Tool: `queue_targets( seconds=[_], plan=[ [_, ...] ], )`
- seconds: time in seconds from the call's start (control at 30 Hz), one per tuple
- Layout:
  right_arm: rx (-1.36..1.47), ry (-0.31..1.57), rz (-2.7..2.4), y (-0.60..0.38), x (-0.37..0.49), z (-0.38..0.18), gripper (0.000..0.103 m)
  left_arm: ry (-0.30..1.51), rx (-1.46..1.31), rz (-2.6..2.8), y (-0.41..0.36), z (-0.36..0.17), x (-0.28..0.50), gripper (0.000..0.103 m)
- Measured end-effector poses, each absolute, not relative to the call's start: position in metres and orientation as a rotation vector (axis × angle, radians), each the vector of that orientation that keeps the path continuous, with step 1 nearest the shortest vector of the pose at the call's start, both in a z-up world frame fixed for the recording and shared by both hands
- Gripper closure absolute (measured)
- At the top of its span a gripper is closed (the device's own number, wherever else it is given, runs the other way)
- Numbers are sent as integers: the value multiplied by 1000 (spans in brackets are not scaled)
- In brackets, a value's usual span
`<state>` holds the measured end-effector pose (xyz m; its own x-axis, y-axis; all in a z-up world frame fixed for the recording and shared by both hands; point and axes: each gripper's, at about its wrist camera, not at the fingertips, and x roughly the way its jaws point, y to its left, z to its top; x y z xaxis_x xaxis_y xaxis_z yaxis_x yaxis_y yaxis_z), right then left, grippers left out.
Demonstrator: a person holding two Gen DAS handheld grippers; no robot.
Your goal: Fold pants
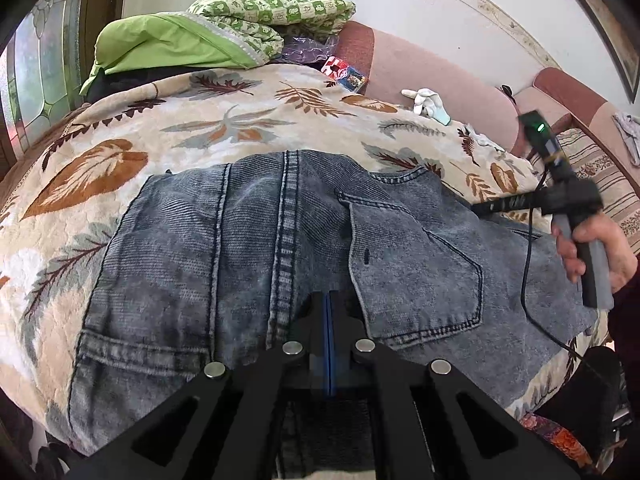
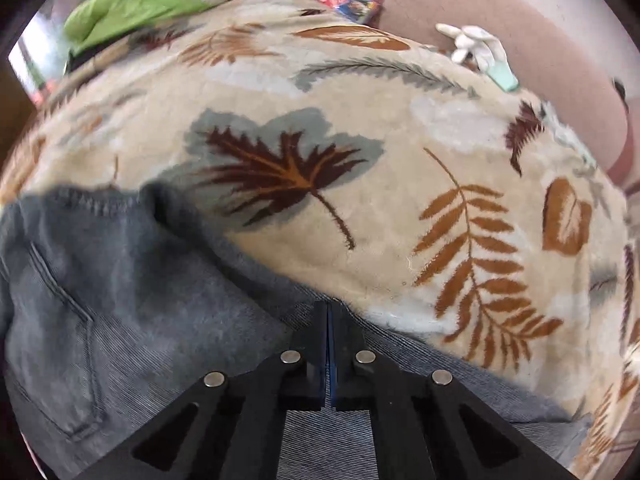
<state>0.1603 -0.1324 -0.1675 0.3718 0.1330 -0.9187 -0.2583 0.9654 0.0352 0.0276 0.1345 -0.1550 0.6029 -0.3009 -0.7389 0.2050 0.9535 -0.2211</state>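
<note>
Faded blue-grey jeans (image 1: 248, 256) lie spread on a leaf-patterned blanket (image 1: 120, 140), back pockets up. My left gripper (image 1: 329, 300) is shut, its fingers together over the jeans beside the centre seam; whether it pinches cloth is hidden. My right gripper (image 2: 329, 312) is shut over the jeans' far edge (image 2: 160, 280), where denim meets the blanket (image 2: 360, 160). It also shows in the left wrist view (image 1: 480, 207), held by a hand at the jeans' right edge.
Green bedding (image 1: 224, 32) is piled at the blanket's far end. A pink sofa back (image 1: 432, 76) runs behind, with a white glove (image 1: 428, 102) on it. A colourful packet (image 1: 346, 74) lies nearby. A black cable (image 1: 532, 280) hangs from the right gripper.
</note>
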Motion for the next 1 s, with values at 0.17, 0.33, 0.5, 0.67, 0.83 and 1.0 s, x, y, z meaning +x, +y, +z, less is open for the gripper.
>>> queue_targets(
  seconds=[0.17, 0.33, 0.5, 0.67, 0.83, 1.0],
  plan=[
    [208, 1141, 408, -198, 158, -128, 99, 869, -72, -299, 128, -155, 21, 97],
    [253, 1228, 451, -226, 137, -126, 98, 855, -26, -282, 120, -161, 20, 97],
    [319, 1335, 442, -234, 118, -157, 95, 857, 30, -284, 116, -166, 28, 97],
    [313, 1329, 346, -219, 117, -184, 97, 853, 74, -287, 118, -171, 41, 100],
    [296, 1215, 324, -226, 133, -164, 95, 892, 1, -275, 124, -166, 46, 100],
    [278, 1169, 441, -228, 126, -143, 42, 880, -18, -295, 127, -162, 27, 101]
  ],
)
